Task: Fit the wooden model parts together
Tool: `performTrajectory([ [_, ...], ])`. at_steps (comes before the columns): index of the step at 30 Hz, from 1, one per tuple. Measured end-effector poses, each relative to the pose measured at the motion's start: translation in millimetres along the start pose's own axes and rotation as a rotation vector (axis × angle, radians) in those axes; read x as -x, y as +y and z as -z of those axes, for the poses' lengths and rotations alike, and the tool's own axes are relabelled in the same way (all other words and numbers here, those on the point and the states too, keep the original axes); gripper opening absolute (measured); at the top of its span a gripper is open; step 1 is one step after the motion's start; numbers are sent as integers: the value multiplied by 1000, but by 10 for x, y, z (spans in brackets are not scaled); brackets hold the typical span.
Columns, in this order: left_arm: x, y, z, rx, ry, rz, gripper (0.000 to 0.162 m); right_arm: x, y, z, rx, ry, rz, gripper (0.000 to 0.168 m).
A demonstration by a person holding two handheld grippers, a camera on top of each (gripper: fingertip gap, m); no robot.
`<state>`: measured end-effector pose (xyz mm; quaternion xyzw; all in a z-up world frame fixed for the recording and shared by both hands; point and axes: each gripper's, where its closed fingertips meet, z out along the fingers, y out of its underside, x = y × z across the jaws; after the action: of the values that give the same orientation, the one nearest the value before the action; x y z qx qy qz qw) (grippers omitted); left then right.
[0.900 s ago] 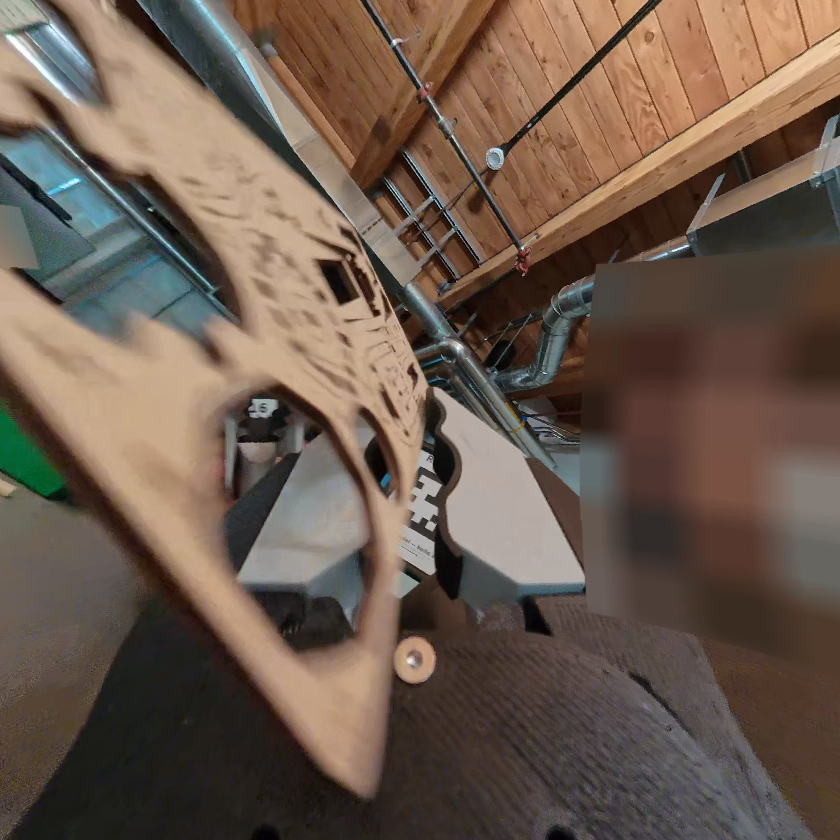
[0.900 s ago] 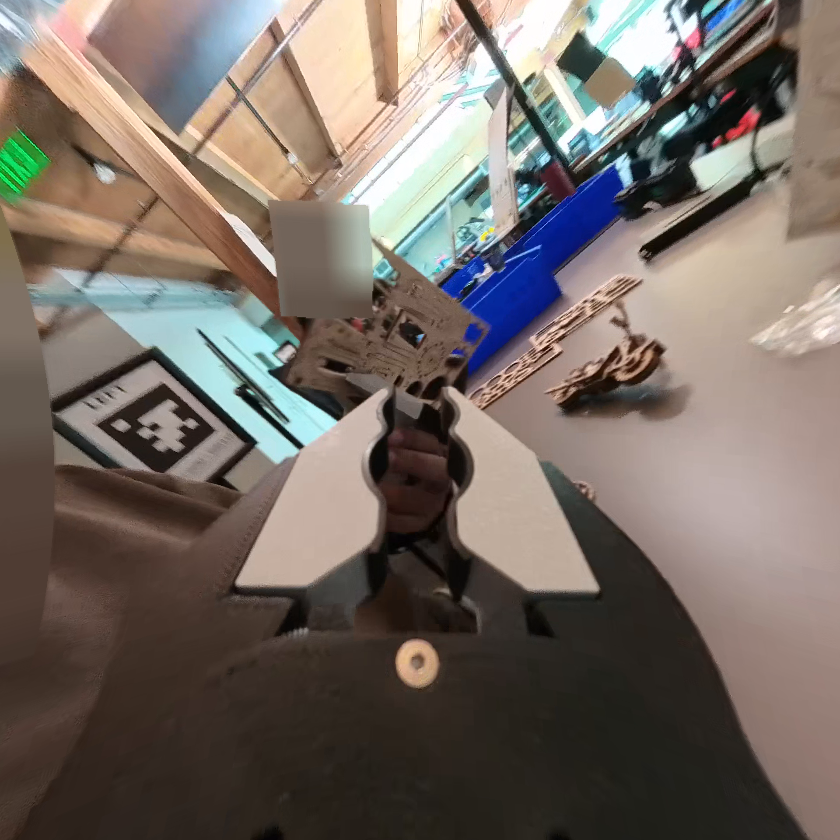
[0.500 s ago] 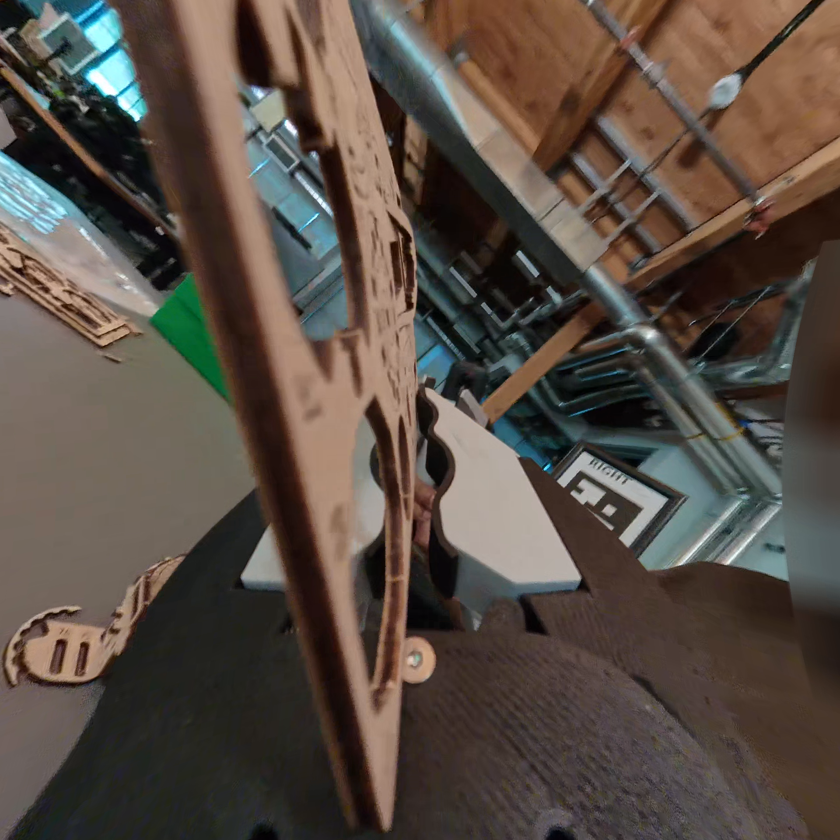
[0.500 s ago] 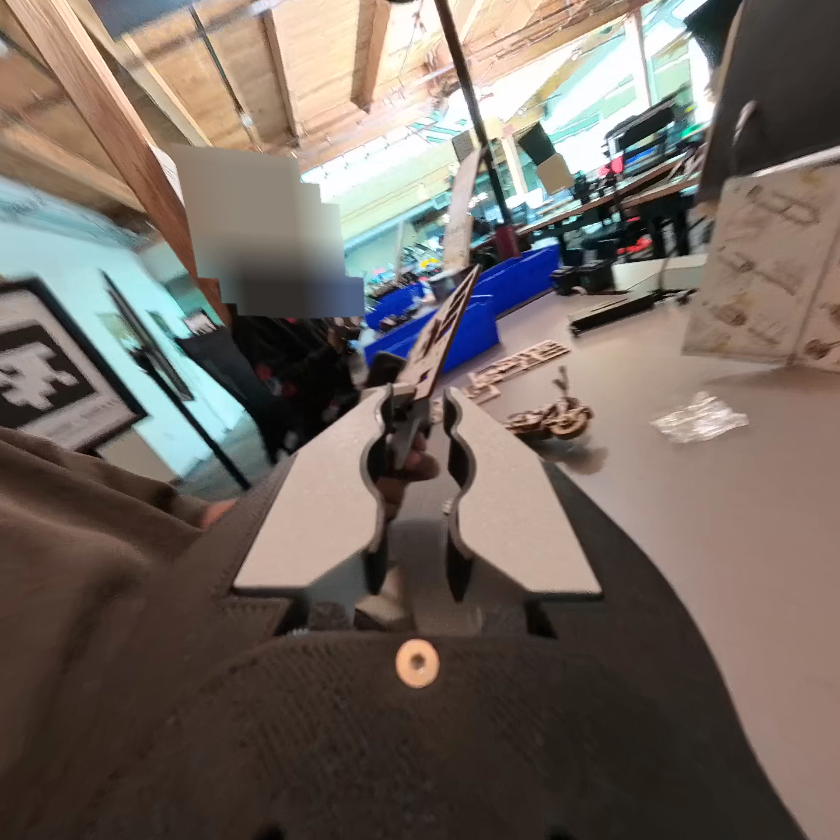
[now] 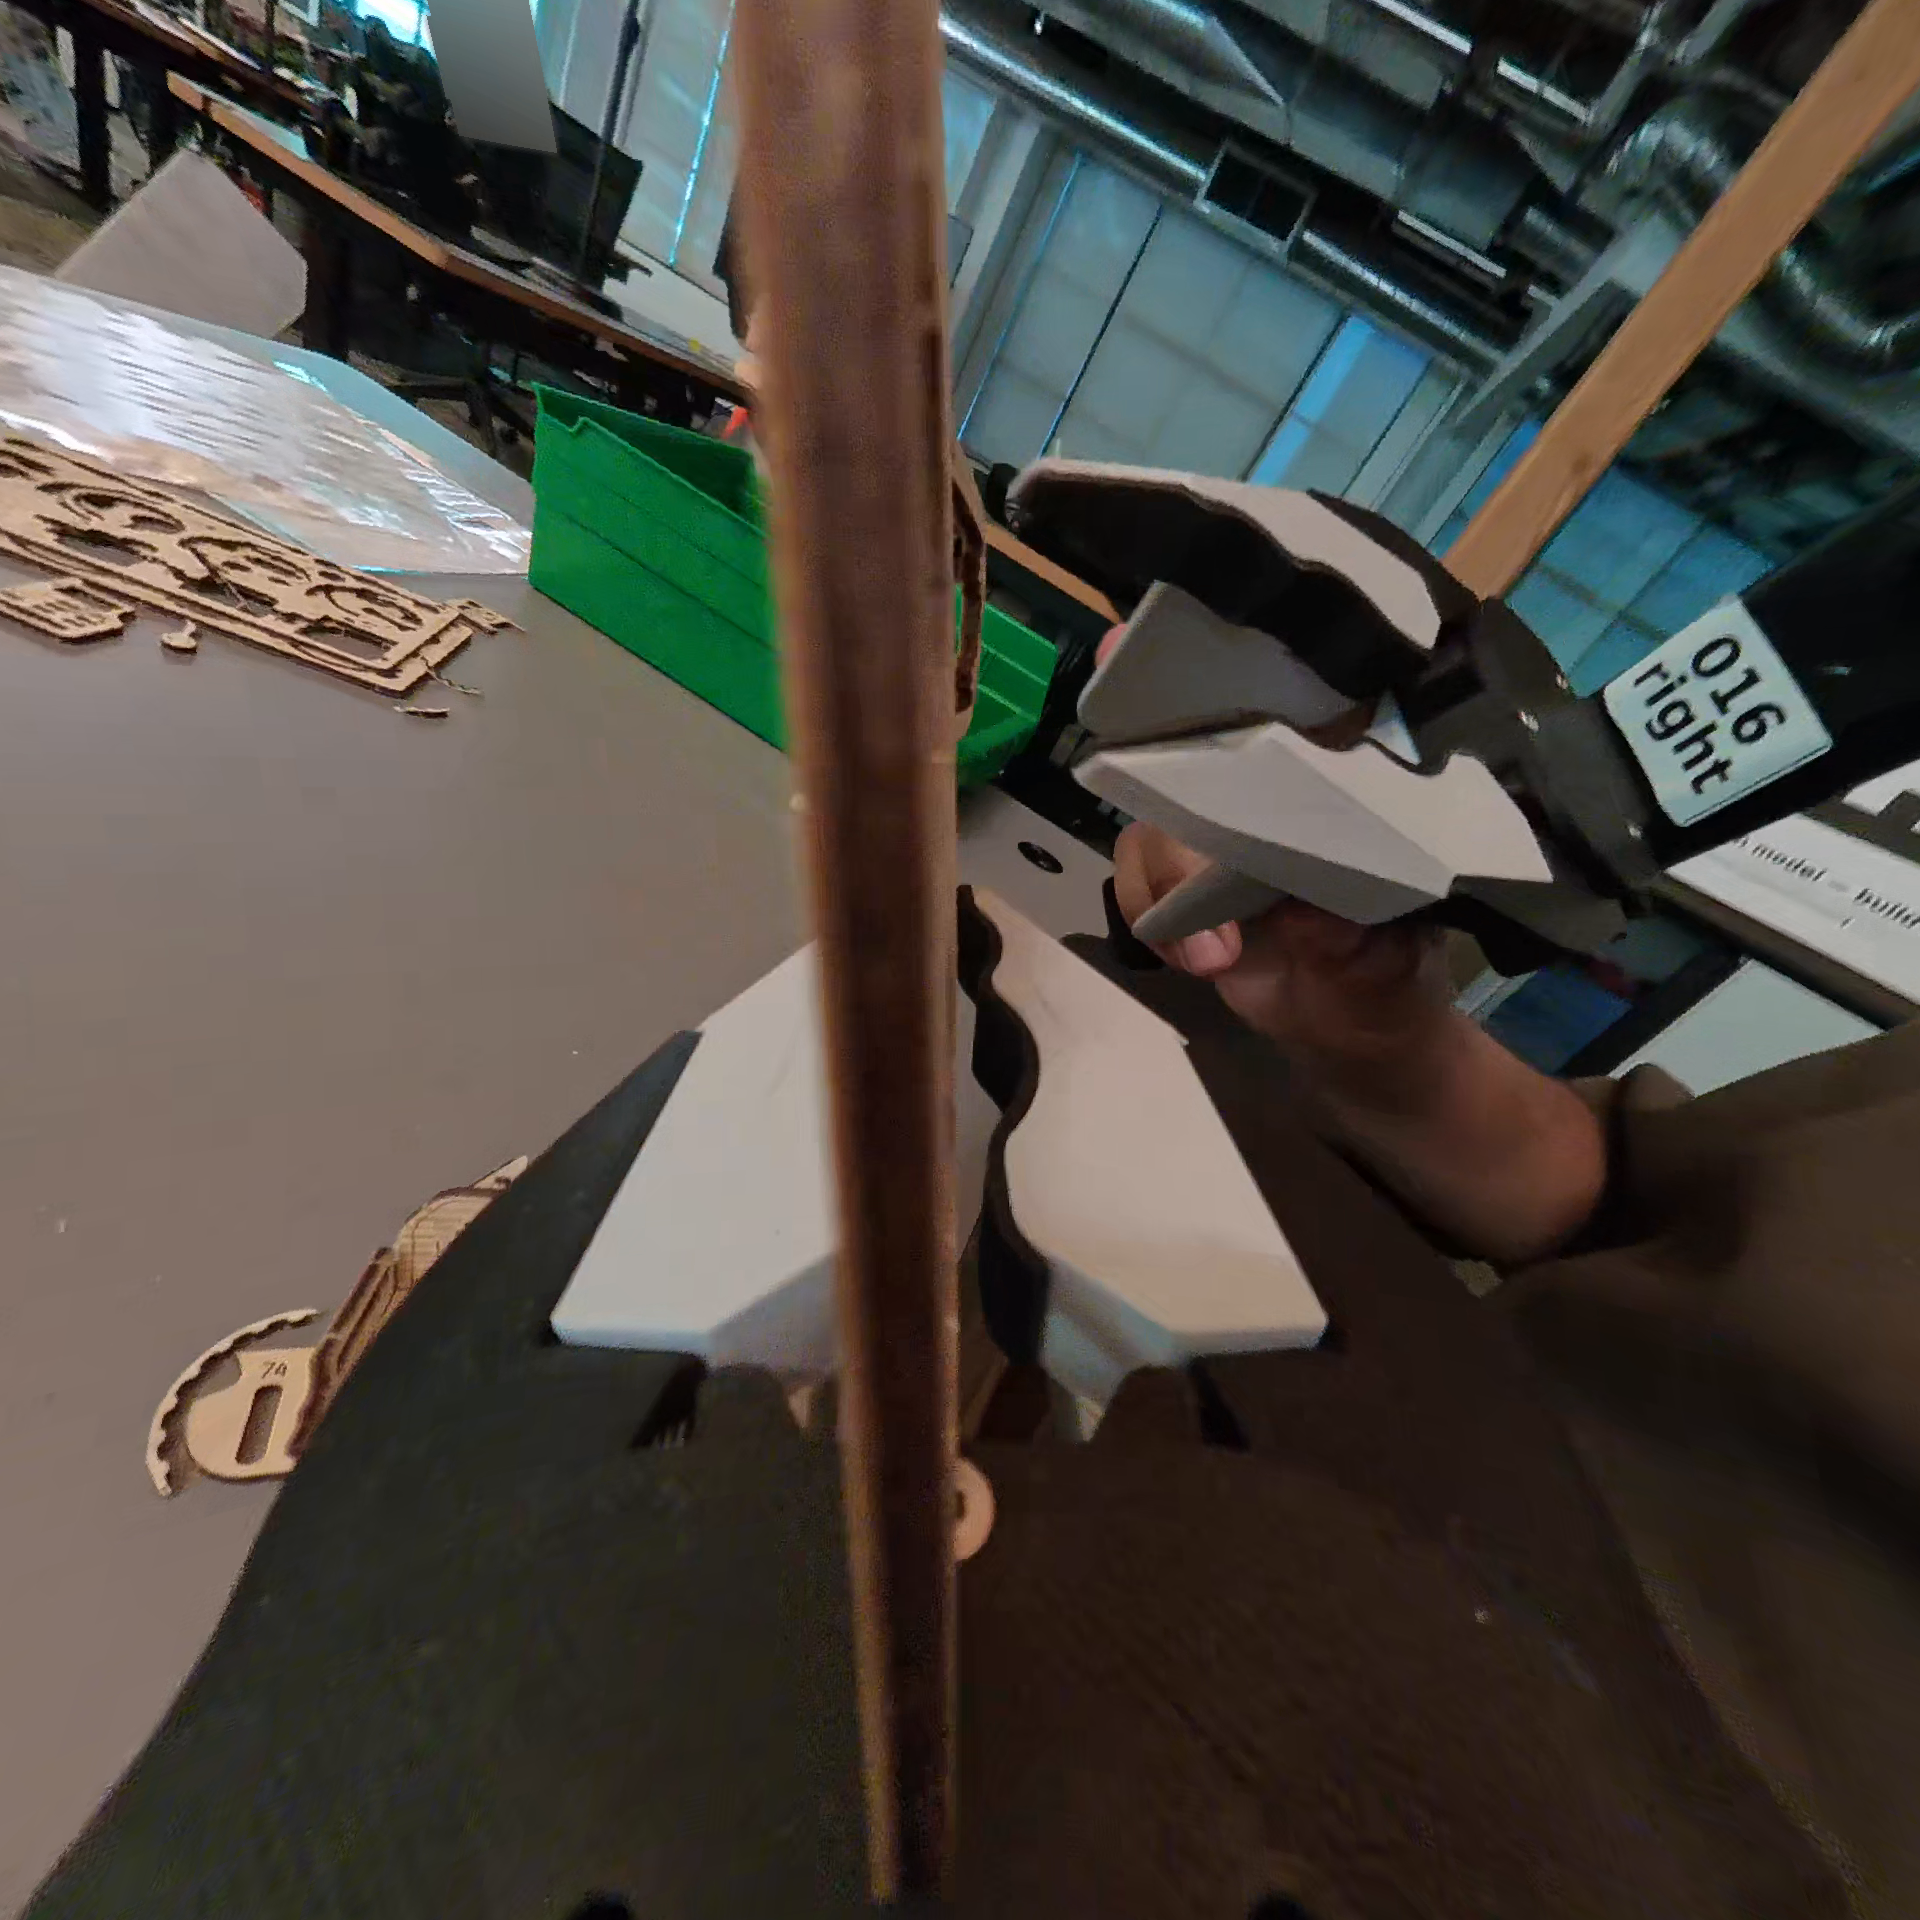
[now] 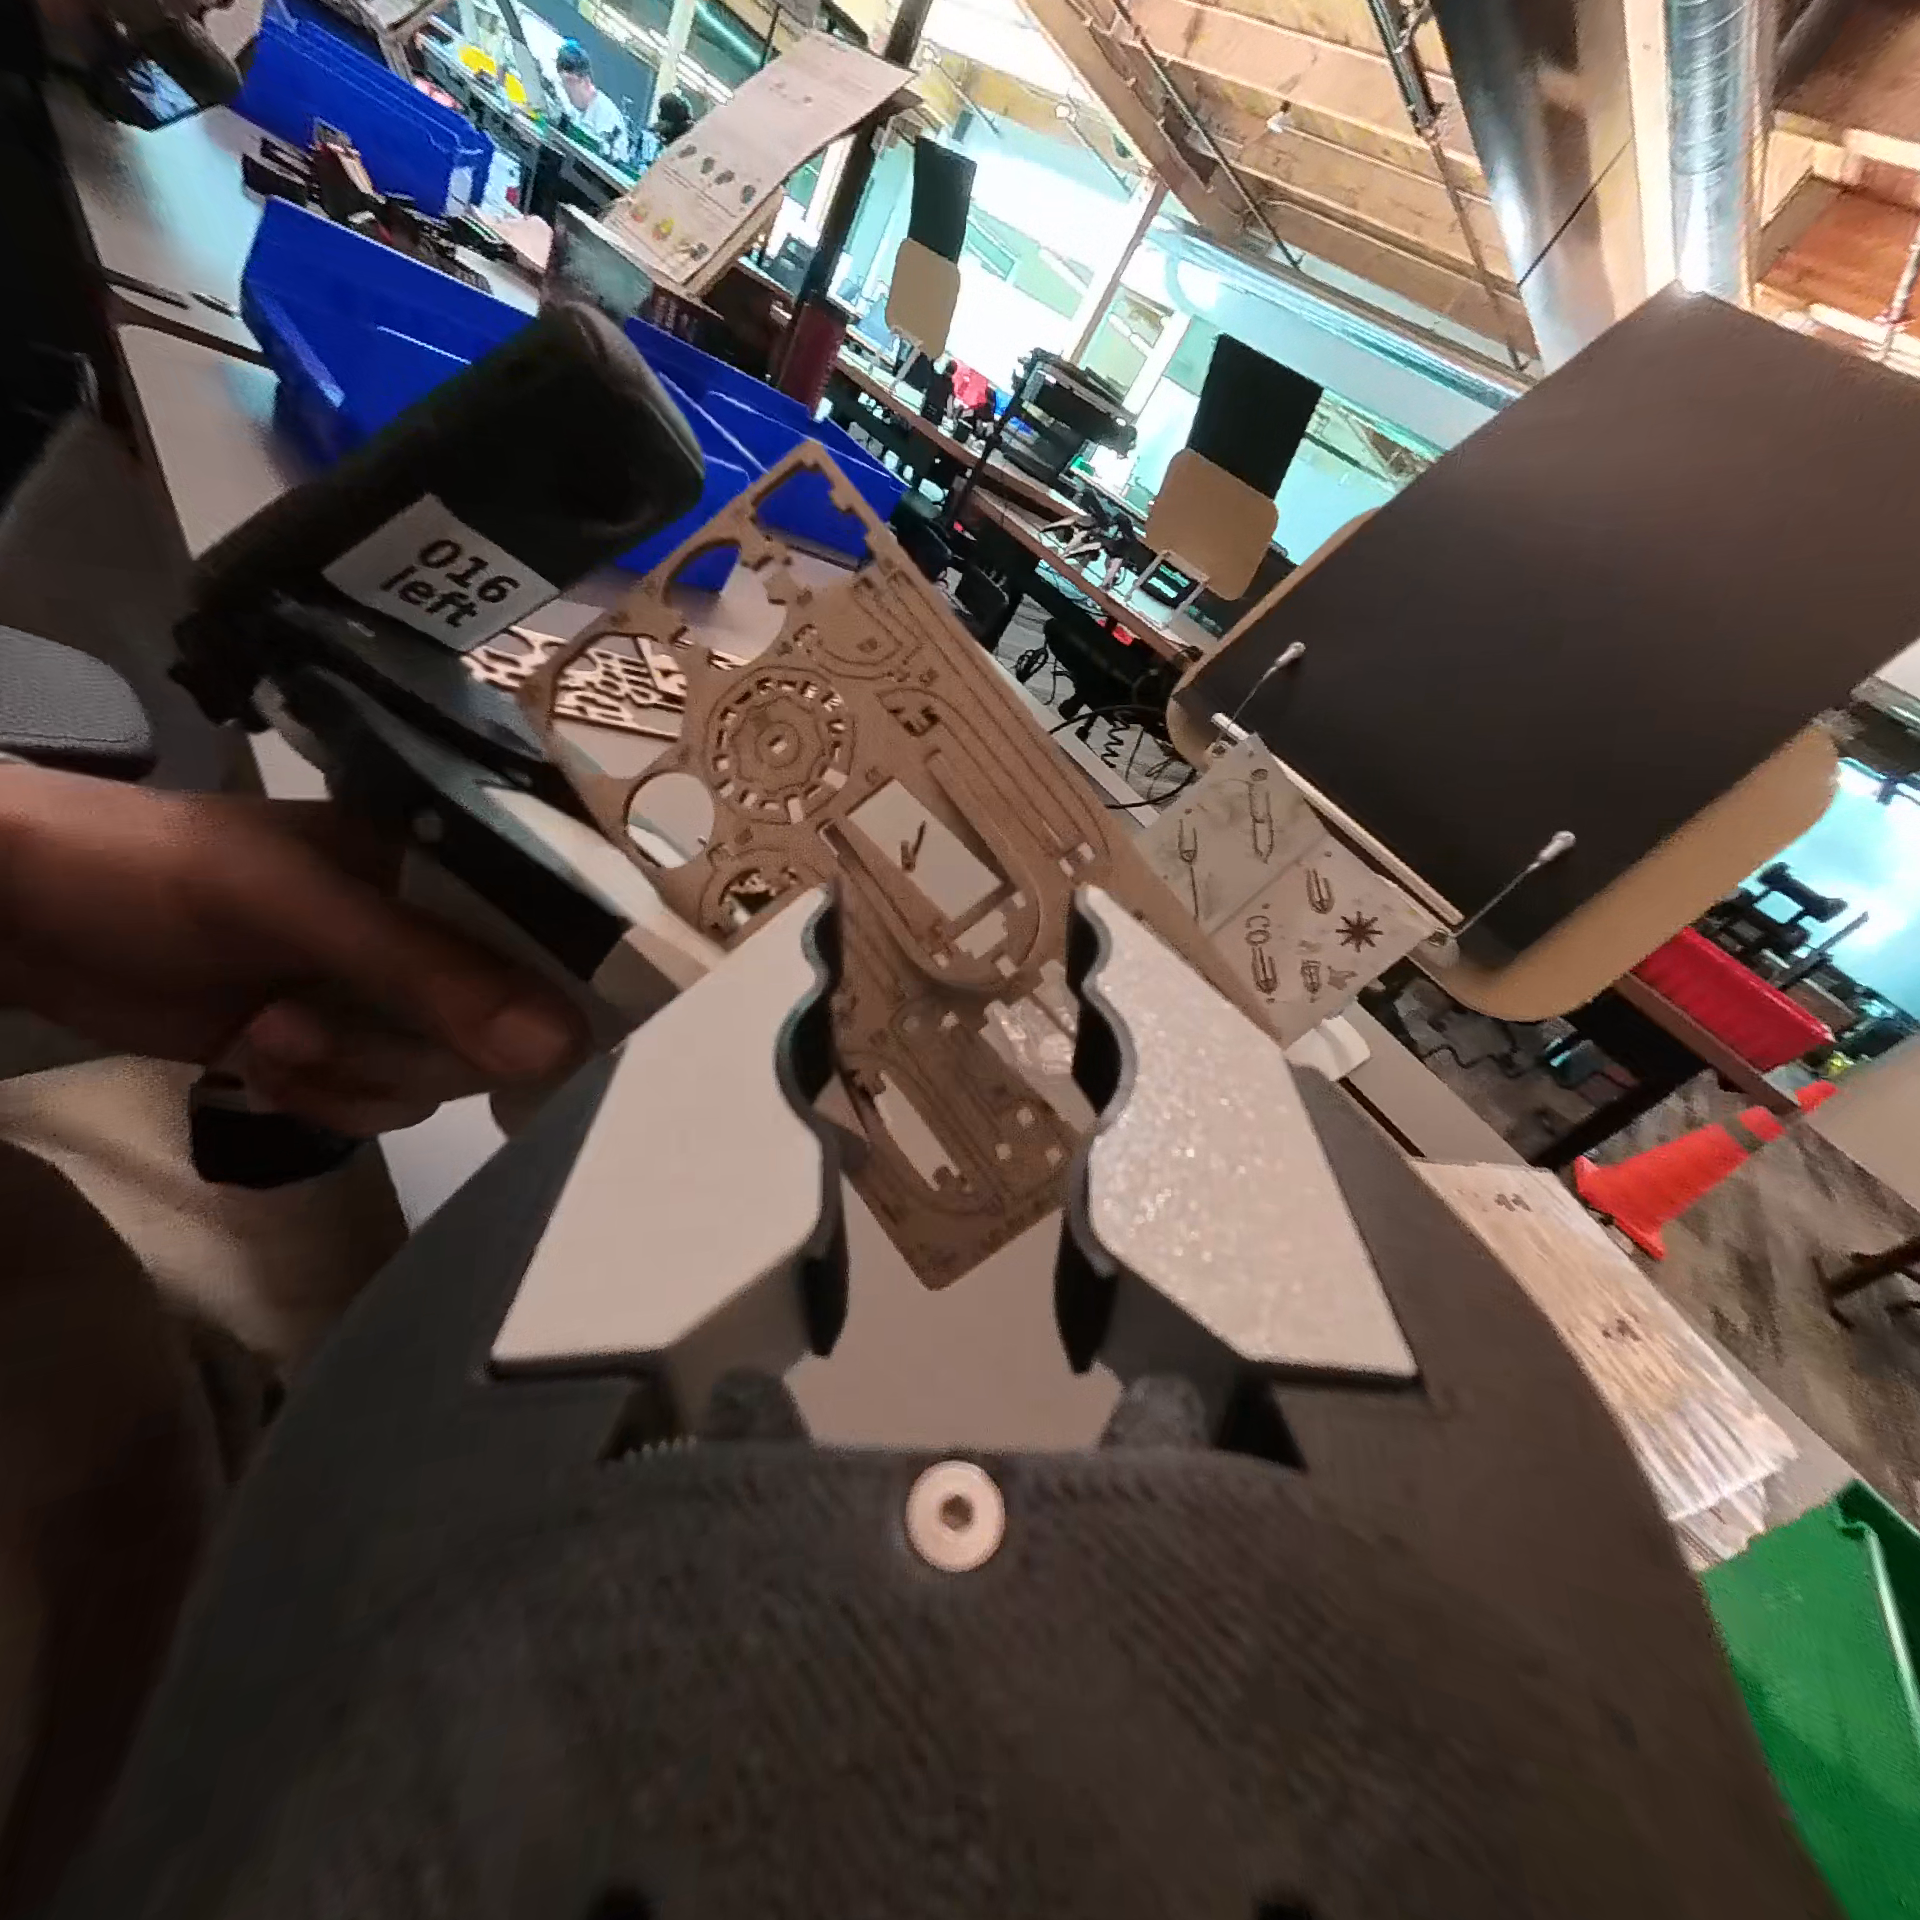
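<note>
Over the grey workbench (image 5: 312, 935) you held one wooden parts sheet (image 6: 831, 790) clamped in your left gripper (image 5: 940, 935), now swung edge-on to its camera from the flat view a second earlier. Your right gripper (image 6: 951, 925) had let go and hung open, empty, facing the sheet, so no part was freed yet. I counted one loose curved piece (image 5: 239, 1403) near the workbench's edge and one spent sheet (image 5: 229, 582) farther back.

Each camera sits on its own gripper and looks out along the fingers. Both see the wooden sheet (image 5: 883, 935) (image 6: 831, 790) up close: the left view edge-on, the right view flat-on.
</note>
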<state>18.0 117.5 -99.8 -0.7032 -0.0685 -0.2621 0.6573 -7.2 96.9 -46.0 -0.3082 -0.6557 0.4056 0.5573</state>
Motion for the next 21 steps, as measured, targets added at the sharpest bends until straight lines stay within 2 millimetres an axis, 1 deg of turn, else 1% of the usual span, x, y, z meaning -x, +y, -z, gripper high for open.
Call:
performTrajectory([
  [2, -40, 19, -19, 10, -2, -34, 0, -25, 0, 6, -1, 9, -15, 40],
  [6, -49, 16, -26, 9, -13, -50, 0, -45, 39, 1, 15, 9, -33, 36],
  [8, -33, 5, -19, 4, -23, -52, 0, -19, 58, -9, 23, -1, -32, 30],
  [10, -2, 9, -12, 10, -43, -61, 0, -4, 70, -19, 29, -4, -38, 32],
  [12, 29, 13, -4, 15, -64, -78, 0, -9, 66, -13, 26, -13, -65, 29],
  [14, 63, 6, 5, 13, -81, -71, 1, -18, 35, 8, 1, -40, -132, 24],
  [17, 82, -14, 22, 1, -78, -45, 2, -27, -18, 44, -47, -118, -285, 17],
  [21, 71, -26, 26, -3, -79, -60, 2, -38, -54, 76, -113, -230, -480, 17],
])
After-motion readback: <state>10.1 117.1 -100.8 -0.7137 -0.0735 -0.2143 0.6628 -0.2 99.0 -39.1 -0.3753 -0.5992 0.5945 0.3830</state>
